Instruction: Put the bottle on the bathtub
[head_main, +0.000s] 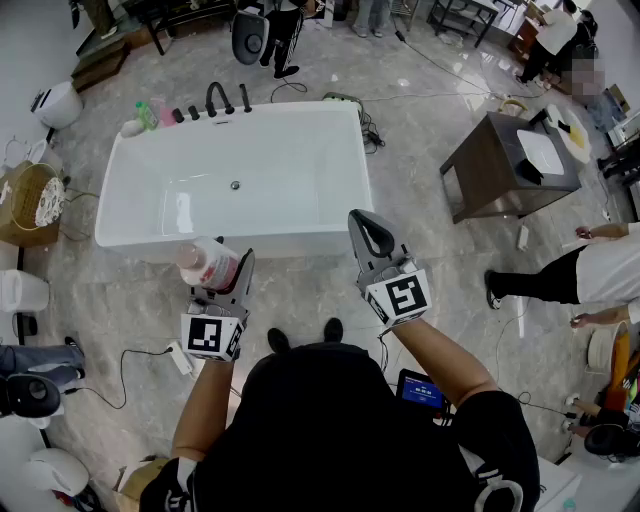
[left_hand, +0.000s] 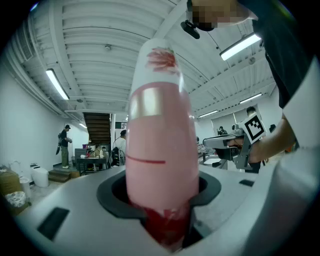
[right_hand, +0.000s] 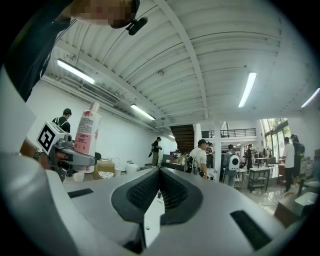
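While the pink plastic bottle (head_main: 207, 264) is sitting pinched between the left gripper's (head_main: 228, 275) fingers, short of the white rectangular bathtub (head_main: 300, 238) just beyond the fingertips, I'm guessing the carry is happening and the setting-down is what's remaining. The right gripper (head_main: 368, 232) is hanging alongside, fingers pressed together on nothing. Nothing's blocking the near rim; the black taps (head_main: 215, 100) and small bottles (head_main: 150, 114) are only crowding the far corner, well past the fingers.
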